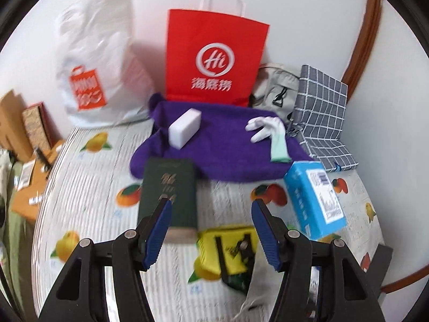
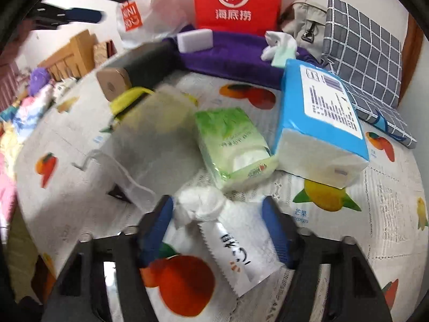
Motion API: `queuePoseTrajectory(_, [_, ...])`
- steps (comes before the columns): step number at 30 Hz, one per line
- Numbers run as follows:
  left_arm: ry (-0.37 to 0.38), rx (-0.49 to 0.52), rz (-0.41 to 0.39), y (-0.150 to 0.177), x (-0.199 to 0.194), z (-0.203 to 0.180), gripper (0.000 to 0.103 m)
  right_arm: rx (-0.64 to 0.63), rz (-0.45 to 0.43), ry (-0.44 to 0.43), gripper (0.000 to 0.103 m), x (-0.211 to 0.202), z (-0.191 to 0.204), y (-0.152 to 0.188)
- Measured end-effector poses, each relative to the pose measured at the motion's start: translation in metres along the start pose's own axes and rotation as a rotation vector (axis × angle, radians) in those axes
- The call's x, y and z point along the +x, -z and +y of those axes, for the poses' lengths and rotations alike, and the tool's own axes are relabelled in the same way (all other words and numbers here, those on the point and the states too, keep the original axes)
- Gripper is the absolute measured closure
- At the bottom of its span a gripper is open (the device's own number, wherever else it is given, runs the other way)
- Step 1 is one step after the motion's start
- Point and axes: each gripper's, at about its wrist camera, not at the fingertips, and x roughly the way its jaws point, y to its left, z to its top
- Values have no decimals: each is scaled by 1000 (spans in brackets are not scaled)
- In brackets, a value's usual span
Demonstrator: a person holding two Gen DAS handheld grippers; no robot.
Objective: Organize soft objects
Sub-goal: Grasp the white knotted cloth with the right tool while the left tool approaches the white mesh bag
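Crumpled white tissue [image 2: 199,205] apparently protrudes from its torn sachet [image 2: 236,249].

Red paper bag [image 2: 237,0] is cut off at the top edge; the translucent pouch [image 2: 150,131] is motion-blurred, hiding its contents.

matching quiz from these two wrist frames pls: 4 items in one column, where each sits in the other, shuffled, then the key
Items
1. white sponge block
2. blue tissue pack
3. white wet-wipe sachet
4. red paper bag

Places
A. upright against the wall behind the purple cloth
B. on the fruit-print table cover, beside the green tissue pack
C. between the open fingers of the right gripper
D. lying on the purple cloth, left of the white glove

Pairs: 1-D, 2-B, 3-C, 4-A
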Motion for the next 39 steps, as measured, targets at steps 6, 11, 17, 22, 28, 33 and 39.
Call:
queuePoseTrajectory(6, [-7,-45,9,20,-9,12,43,49,-128,-83,67,-26,-4,-8])
queuePoseTrajectory(11, [0,-42,21,36,-13,9,43,105,-181,-96,67,-47,-11,-18])
queuePoseTrajectory(17, [-12,-26,53,54,-9,2,43,194,-215,-36,66,-81,-28,-14])
queuePoseTrajectory(22, [-23,-2,88,73,-1,-6,43,243,-196,4,66,-85,-38,1])
queuePoseTrajectory(28, [22,49,133,88,16,-30,43,235,-100,82,66,-65,-50,28])
queuePoseTrajectory(33, [15,116,167,95,36,-57,43,254,-43,74,66,-39,-59,43])
queuePoseTrajectory(39, [14,142,182,99,55,-66,44,266,-41,41,66,-28,-65,50])
